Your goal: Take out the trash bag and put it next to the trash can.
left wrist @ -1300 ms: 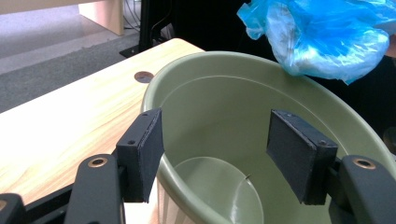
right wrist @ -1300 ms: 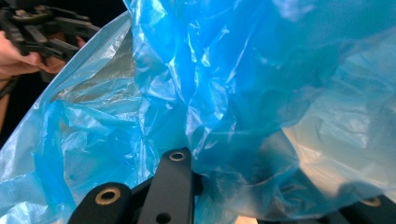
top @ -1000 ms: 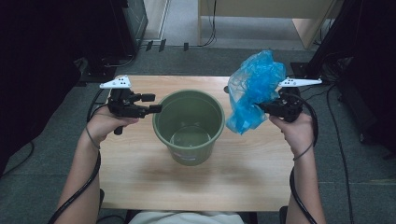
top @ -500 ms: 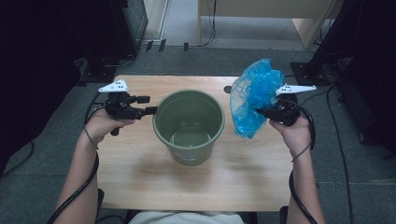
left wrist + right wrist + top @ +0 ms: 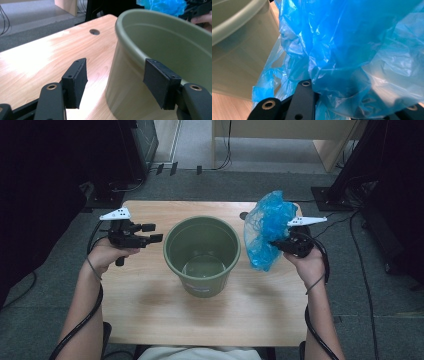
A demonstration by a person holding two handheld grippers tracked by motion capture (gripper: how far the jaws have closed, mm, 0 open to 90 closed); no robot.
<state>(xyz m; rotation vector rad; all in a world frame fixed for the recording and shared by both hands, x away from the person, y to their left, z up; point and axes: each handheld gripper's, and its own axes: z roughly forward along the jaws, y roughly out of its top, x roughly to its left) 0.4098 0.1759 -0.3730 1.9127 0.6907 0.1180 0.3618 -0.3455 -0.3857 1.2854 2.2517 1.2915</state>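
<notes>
- One green bucket (image 5: 202, 254) is standing on the table.
- One blue plastic bag (image 5: 266, 231) is hanging crumpled beside it.
- One wooden table (image 5: 150, 315) is carrying them.
- Two grippers are showing: left gripper (image 5: 153, 233) and right gripper (image 5: 274, 245).
- One cable hole (image 5: 243, 215), seemingly, is showing in the tabletop.

Both forearms enter from the bottom edge and angle up and outward. The left hand (image 5: 107, 256) grips the left gripper (image 5: 152, 232) level, jaws parted and pointing inward with nothing between the pads (image 5: 75, 81). The right hand (image 5: 311, 265) holds the right gripper (image 5: 276, 245) level, pointing inward, jaws closed on a bag (image 5: 267, 230). A cable trails along each forearm.
</notes>
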